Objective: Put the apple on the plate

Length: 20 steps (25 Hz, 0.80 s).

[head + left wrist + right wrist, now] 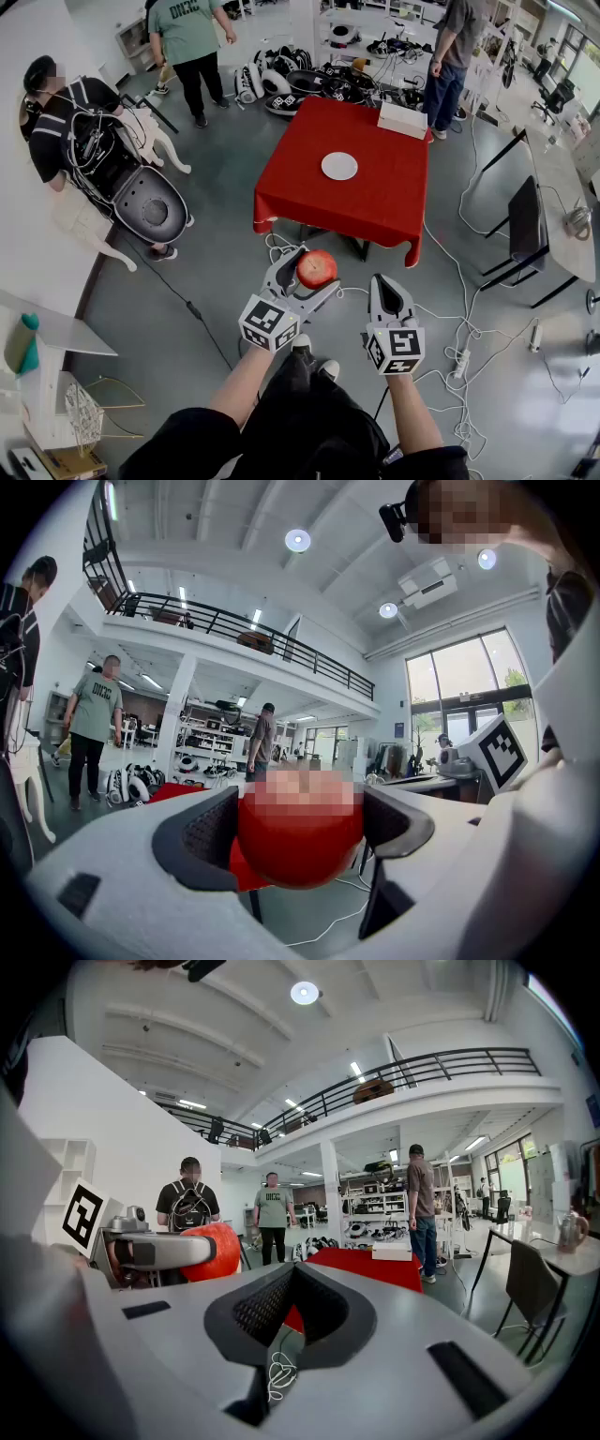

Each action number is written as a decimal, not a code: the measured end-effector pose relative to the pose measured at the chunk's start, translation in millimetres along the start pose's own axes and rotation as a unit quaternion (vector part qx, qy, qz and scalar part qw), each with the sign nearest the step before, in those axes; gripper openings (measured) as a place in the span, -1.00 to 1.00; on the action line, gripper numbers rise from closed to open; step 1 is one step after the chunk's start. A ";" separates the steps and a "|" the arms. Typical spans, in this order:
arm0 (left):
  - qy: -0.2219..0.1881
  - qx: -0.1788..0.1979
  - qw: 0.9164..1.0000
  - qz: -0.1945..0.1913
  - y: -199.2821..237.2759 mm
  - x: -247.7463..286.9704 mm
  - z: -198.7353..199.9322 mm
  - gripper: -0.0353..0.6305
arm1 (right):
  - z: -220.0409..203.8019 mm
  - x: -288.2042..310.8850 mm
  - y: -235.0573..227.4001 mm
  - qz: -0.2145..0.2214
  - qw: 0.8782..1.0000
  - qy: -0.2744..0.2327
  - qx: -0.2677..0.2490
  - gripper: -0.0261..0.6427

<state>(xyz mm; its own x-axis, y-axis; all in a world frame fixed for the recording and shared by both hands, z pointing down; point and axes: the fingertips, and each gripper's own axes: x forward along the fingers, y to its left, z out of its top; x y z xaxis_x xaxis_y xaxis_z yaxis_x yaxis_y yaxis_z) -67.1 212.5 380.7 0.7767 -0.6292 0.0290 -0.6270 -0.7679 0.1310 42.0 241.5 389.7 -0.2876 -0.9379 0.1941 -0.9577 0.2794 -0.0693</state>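
A red apple (316,269) sits between the jaws of my left gripper (314,273), held in the air over the grey floor, well short of the table. In the left gripper view the apple (300,841) fills the gap and both dark pads (208,834) press its sides. My right gripper (386,285) hovers beside it on the right, shut with nothing in it; its own view shows the jaws (292,1297) meeting and the apple (211,1251) off to the left. The white plate (339,166) lies bare on the red-clothed table (375,202) ahead.
A white box (402,119) rests at the table's far right corner. Cables (459,356) trail over the floor at the right, near a black chair (525,230). Gear (291,84) lies behind the table. A seated person (66,122) and two standing people are around.
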 end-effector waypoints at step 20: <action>0.003 -0.004 1.000 -0.003 -14.9 4.5 -3.3 0.29 | 5.7 -9.9 -0.1 0.018 1.000 -0.017 -0.003 -0.89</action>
<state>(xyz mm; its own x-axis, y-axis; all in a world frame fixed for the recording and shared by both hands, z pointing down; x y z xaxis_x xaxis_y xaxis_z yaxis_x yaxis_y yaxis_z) -54.0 221.5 382.1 0.7806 -0.6240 0.0340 -0.6220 -0.7705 0.1396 45.0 249.6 382.2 -0.3212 -0.9337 0.1583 -0.9469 0.3139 -0.0698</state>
